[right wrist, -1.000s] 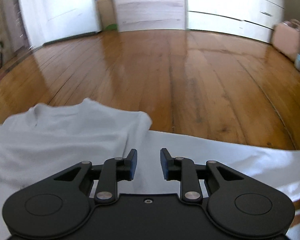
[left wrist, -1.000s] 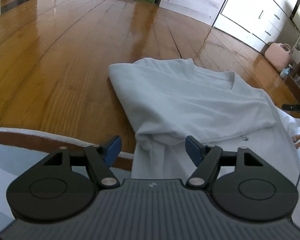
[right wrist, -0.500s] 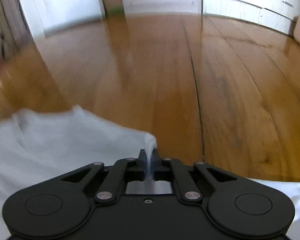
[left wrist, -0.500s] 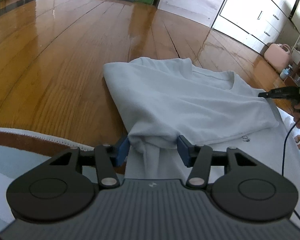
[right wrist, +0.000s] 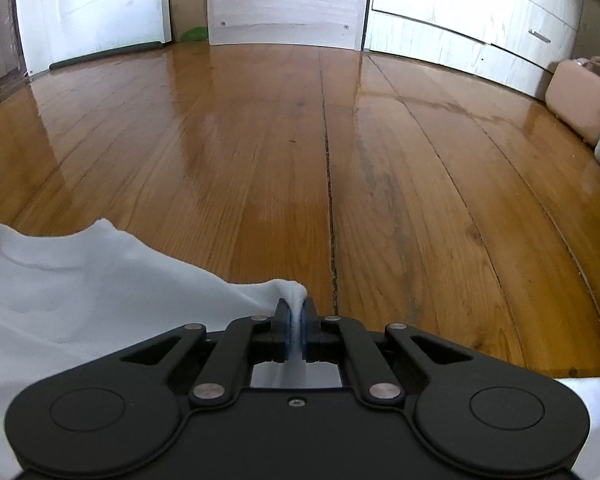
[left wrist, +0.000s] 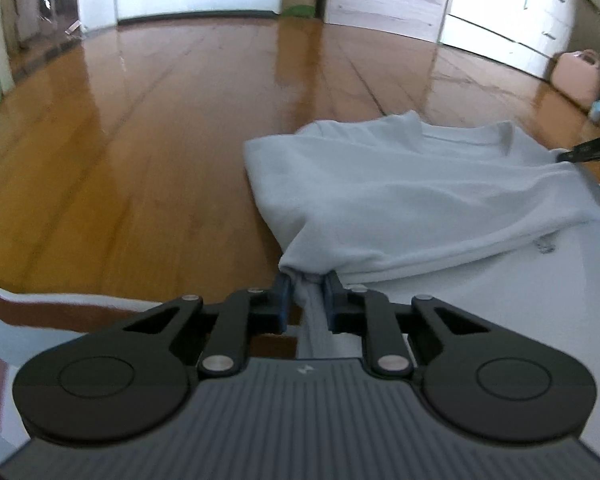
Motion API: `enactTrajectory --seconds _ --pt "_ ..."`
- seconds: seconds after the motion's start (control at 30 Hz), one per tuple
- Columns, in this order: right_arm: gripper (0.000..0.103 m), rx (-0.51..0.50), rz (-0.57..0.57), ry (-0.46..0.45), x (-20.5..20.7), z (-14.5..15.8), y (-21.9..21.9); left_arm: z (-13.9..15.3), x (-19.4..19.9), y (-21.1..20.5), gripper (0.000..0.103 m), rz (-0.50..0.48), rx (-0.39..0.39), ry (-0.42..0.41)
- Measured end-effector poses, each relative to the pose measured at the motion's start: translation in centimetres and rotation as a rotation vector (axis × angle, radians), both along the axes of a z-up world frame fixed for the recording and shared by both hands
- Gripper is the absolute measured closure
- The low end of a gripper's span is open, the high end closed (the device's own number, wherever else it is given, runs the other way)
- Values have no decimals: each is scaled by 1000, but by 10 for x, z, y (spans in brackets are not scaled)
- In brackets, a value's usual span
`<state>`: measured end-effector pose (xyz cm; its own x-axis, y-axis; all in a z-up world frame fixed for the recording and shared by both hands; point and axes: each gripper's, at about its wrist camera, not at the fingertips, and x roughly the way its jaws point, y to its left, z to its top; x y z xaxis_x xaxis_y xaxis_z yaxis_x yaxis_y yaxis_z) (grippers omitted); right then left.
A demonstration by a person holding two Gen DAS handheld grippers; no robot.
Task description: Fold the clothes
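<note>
— Two grippers, one shirt (left wrist: 412, 196). What's under it all?

— Glossy orange-brown floor (right wrist: 260, 152) of long planks, dark seams running away from both grippers. White doors (right wrist: 92, 8) and a drawer unit (right wrist: 480, 12) line the far wall; a pink rounded case (right wrist: 580, 100) sits far right of the right gripper (right wrist: 296, 320).

— And the shirt?

— White, soft, creased, partly folded over itself, collar on the far side. It lies straight ahead and to the right of the left gripper (left wrist: 306, 300), partly on the planks, partly on a smooth pale sheet (left wrist: 540, 300) below.

— Left gripper's grip?

— Its jaws have just been closing; now narrow, blue pads pressing a bunched fold of shirt corner between them.

— Right one?

— Clamped nearly flat on a thin peak of cloth poking up past its fingertips. The rest of the shirt spreads to its left.
</note>
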<state>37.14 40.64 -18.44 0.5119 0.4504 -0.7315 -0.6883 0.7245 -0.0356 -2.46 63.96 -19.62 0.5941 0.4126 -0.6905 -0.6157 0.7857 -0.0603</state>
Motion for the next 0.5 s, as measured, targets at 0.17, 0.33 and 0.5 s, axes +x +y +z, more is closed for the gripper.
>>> enactTrajectory --seconds 0.17,0.33,0.5 --pt "99 -18 -6 4 5 1 1 0 -10 13 99 73 19 53" --pt "83 -16 -20 -30 -6 11 3 6 -36 37 95 29 -217 -105" --pt "61 185 45 31 -16 49 12 8 -50 49 64 36 -318 -240"
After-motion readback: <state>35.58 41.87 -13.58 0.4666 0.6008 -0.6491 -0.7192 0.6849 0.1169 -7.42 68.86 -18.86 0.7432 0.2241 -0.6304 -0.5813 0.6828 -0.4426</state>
